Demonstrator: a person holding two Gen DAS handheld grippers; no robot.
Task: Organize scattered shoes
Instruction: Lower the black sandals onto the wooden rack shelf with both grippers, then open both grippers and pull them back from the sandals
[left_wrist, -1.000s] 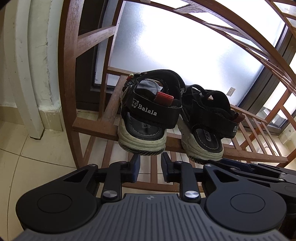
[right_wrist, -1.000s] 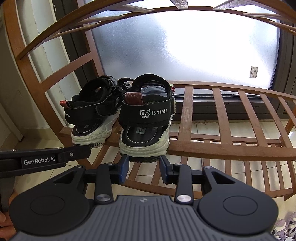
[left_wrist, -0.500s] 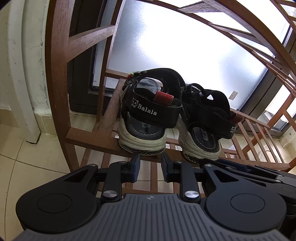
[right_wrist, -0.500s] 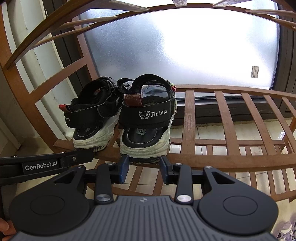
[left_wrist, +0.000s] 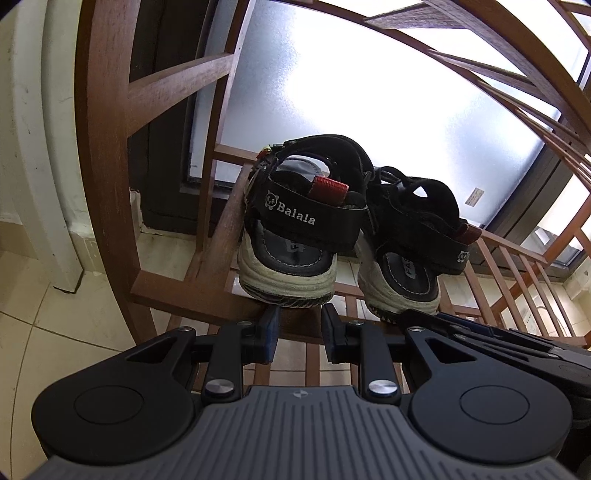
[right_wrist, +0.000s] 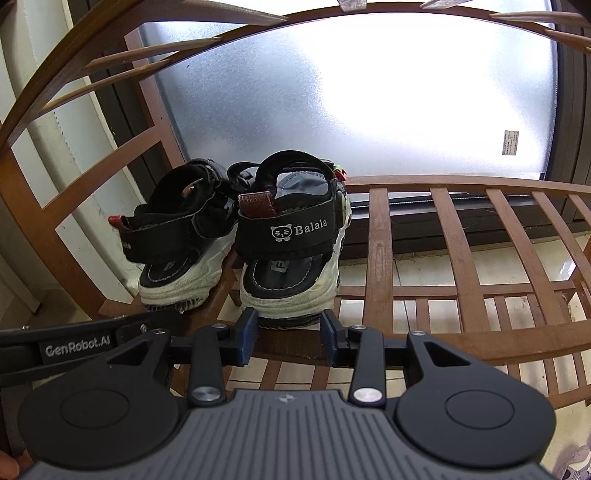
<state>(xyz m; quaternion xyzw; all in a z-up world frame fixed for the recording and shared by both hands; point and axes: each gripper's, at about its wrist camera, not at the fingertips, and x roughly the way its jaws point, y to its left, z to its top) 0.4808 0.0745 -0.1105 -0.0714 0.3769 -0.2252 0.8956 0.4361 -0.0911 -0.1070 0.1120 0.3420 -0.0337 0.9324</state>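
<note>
Two black "Balala" sandals with off-white soles stand side by side, heels toward me, at the left end of a wooden slatted rack (left_wrist: 207, 295) (right_wrist: 461, 339). The left sandal (left_wrist: 295, 229) (right_wrist: 177, 243) sits by the rack's side post, with the right sandal (left_wrist: 413, 236) (right_wrist: 291, 243) next to it. My left gripper (left_wrist: 300, 328) is open and holds nothing, just short of the left sandal's heel. My right gripper (right_wrist: 289, 332) is open too, its fingertips (right_wrist: 245, 332) level with either side of the right sandal's heel; I cannot tell if they touch it.
Frosted glass (right_wrist: 369, 92) backs the rack, and an upper slatted shelf arches overhead. Slats to the right of the sandals (right_wrist: 461, 236) are bare. Pale floor tiles (left_wrist: 55, 332) and a white frame (left_wrist: 44, 147) lie left. A pale shoe (right_wrist: 576, 461) shows at the bottom right corner.
Both views shifted slightly in front of the rack. The sandals stayed put, and neither gripper's finger gap changed.
</note>
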